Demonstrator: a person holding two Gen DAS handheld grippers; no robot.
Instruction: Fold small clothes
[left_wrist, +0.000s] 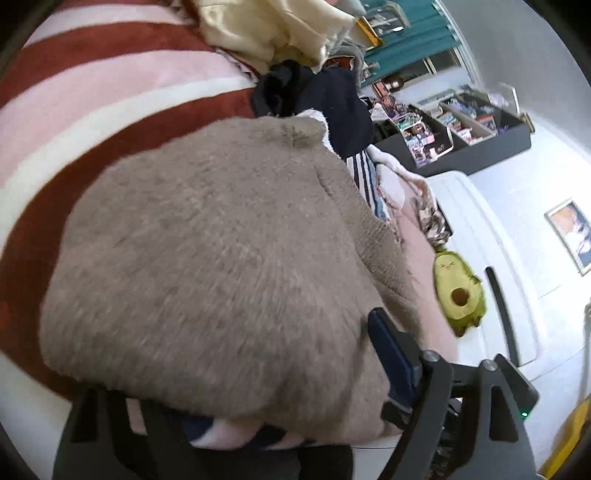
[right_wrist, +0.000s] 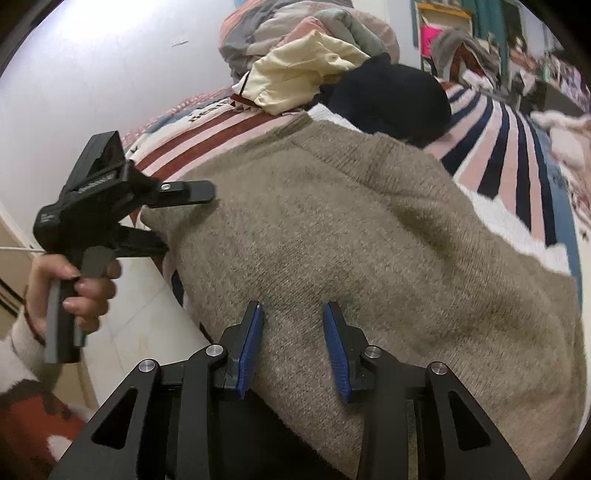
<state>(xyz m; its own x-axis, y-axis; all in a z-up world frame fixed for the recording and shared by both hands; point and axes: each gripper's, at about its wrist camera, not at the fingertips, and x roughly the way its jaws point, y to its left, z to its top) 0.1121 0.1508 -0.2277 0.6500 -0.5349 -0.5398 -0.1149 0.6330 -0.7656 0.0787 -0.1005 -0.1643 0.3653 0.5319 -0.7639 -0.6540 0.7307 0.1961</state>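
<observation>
Sweater (right_wrist: 351, 229), taupe knit, lies spread on the striped bed, hanging over its near edge. You'll find it soft, floppy, light; pinch its hem. Your right tool (right_wrist: 291, 343) hovers unclenched above it; left tool (right_wrist: 184, 218) straddles its side edge, not clamped.

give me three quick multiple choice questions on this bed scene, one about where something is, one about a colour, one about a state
1. Where does the avocado plush toy lie?
A. on the white surface beside the bed
B. on top of the sweater
C. under the dark garment

2. What colour is the sweater spread on the striped blanket?
A. bright green
B. grey-brown
C. navy

3. How does the right hand-held gripper stand?
A. shut tight with nothing near
B. holding the cream garment
C. jaws apart over the sweater

Answers: 1 A, the toy rests off the bed on the white surface. 2 B, its knit is grey-brown. 3 C, a gap shows between the blue pads.
</observation>
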